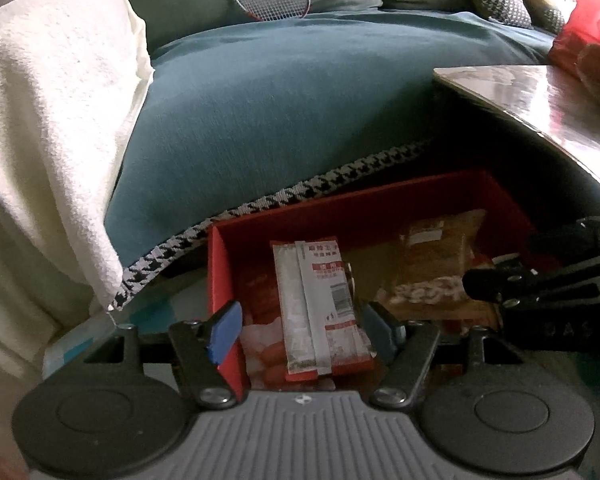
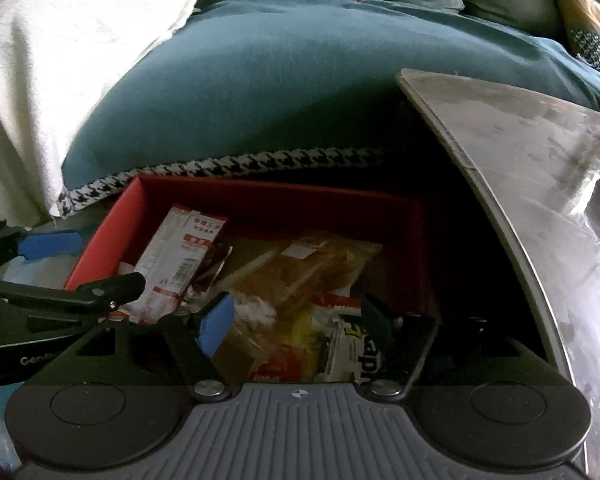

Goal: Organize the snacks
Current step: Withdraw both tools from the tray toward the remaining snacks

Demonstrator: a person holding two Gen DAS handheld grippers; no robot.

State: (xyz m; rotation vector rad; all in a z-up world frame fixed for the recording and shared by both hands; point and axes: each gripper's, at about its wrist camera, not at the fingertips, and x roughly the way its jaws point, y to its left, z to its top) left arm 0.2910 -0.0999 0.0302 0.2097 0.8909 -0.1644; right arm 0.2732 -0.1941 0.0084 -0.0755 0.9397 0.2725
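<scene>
Both claws hover part-open and empty over the red box (image 1: 220,264), the left claw (image 1: 300,328) straddling the white-and-red packet (image 1: 316,304) whose long axis runs six-to-twelve, while the right claw (image 2: 296,328) hangs above the yellow packet (image 2: 304,332) and bagged bread (image 2: 300,268) toward twelve.

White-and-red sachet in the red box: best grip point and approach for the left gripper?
Grip the white-and-red sachet across its narrow width, near the end closest to the left gripper. Come from above, jaws straddling the long edges. It lies flat and lengthwise on the other snacks in the red box, pointing away from the camera, so both long edges look exposed; the box's left wall is close, which probably rules out a side approach.
</scene>
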